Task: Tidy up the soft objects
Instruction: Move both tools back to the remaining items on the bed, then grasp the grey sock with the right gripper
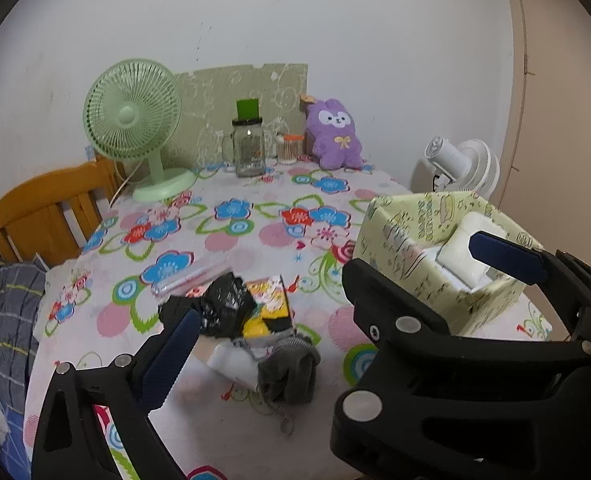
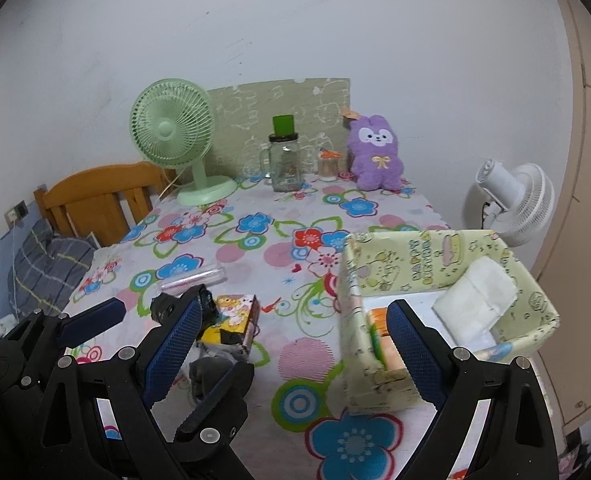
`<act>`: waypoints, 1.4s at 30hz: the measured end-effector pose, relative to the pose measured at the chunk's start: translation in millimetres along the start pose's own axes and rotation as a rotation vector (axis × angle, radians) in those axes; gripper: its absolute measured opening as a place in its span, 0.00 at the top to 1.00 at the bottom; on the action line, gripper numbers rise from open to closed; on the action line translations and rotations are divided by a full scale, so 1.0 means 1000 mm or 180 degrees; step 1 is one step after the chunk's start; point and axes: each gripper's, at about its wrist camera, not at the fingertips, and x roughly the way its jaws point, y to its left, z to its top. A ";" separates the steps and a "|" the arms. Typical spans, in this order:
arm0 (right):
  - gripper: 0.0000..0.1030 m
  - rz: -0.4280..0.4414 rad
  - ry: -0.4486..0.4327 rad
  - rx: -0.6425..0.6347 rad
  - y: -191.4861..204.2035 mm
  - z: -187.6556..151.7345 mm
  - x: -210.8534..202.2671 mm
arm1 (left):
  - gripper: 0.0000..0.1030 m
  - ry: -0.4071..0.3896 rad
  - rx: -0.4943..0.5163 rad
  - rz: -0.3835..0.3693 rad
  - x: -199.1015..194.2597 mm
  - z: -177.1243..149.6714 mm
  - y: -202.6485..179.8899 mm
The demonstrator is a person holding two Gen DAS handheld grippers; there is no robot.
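A pale green paper-covered box (image 2: 447, 280) stands at the table's right side and holds a folded white cloth (image 2: 477, 300) and an orange-and-green item (image 2: 381, 344); the box also shows in the left wrist view (image 1: 415, 236). A pile lies at the table's front left: a crumpled black bag (image 1: 225, 304), a yellow cartoon packet (image 1: 269, 306), a white piece (image 1: 235, 364) and a grey sock (image 1: 291, 368). My left gripper (image 1: 331, 284) is open above the pile. My right gripper (image 2: 295, 340) is open and empty, between the pile and the box. The other gripper crosses the right wrist view's lower left.
At the back of the flowered tablecloth (image 2: 303, 240) stand a green fan (image 2: 175, 140), a glass jar (image 2: 285, 164), a small swab jar (image 2: 328, 166) and a purple plush bunny (image 2: 375, 154). A clear pink pouch (image 2: 193, 278) lies left. A white fan (image 2: 511, 200) stands off-table right; a wooden headboard (image 2: 95, 196) left.
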 end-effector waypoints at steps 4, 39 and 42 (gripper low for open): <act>0.07 0.0069 0.0036 -0.0060 0.008 -0.006 0.007 | 0.05 0.0036 -0.0027 0.0009 0.004 -0.008 0.007; 0.34 0.0588 0.0960 -0.0068 0.044 -0.051 0.093 | 0.11 0.0612 -0.0296 0.0067 0.054 -0.055 0.052; 0.42 0.0588 0.1021 -0.0042 0.043 -0.053 0.095 | 0.11 0.0630 -0.0291 0.0060 0.055 -0.055 0.051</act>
